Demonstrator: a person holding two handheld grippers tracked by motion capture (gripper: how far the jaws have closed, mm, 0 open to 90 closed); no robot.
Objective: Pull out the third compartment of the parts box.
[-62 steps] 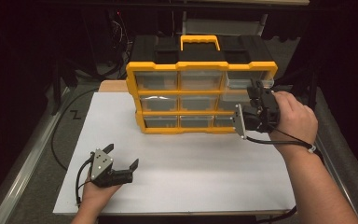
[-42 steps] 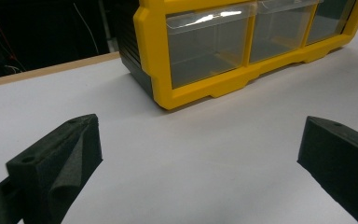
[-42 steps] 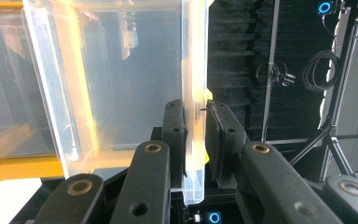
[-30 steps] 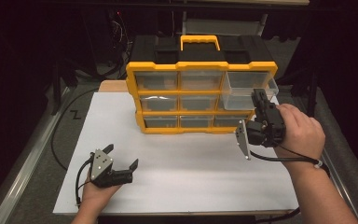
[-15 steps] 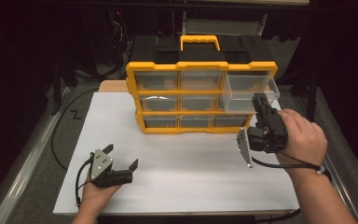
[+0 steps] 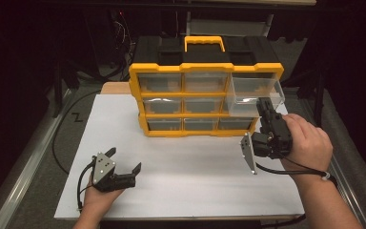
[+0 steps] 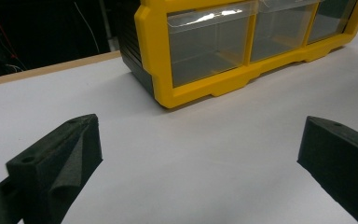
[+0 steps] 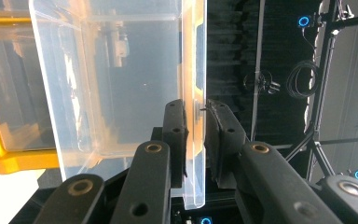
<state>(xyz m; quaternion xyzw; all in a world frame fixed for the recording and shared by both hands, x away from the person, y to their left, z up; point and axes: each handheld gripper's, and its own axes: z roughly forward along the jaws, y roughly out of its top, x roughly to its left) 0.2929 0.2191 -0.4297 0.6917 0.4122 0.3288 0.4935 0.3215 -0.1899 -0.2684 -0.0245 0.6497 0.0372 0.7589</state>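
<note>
White tabletop [image 6: 190,167]; right gripper [image 6: 264,107] clamps clear drawer [image 6: 255,93] front, drawer protruding toward person; left gripper [image 6: 124,174] wide.

A yellow-and-black drawer cabinet [image 6: 205,90] stands upright on the white worktop [image 6: 186,162]. Its top-right clear drawer [image 6: 257,93] projects forward. The right gripper [image 6: 263,106] meets the drawer's front. The left gripper [image 6: 124,167] rests apart, fingers [image 6: 135,169] spread.

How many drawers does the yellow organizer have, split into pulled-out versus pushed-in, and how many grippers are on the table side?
Pulled-out drawer: 1, top right, pinched by the right gripper
Pushed-in drawers: 8
Grippers: 2, counting the left gripper
Organizer: 1
Total: 12
</note>
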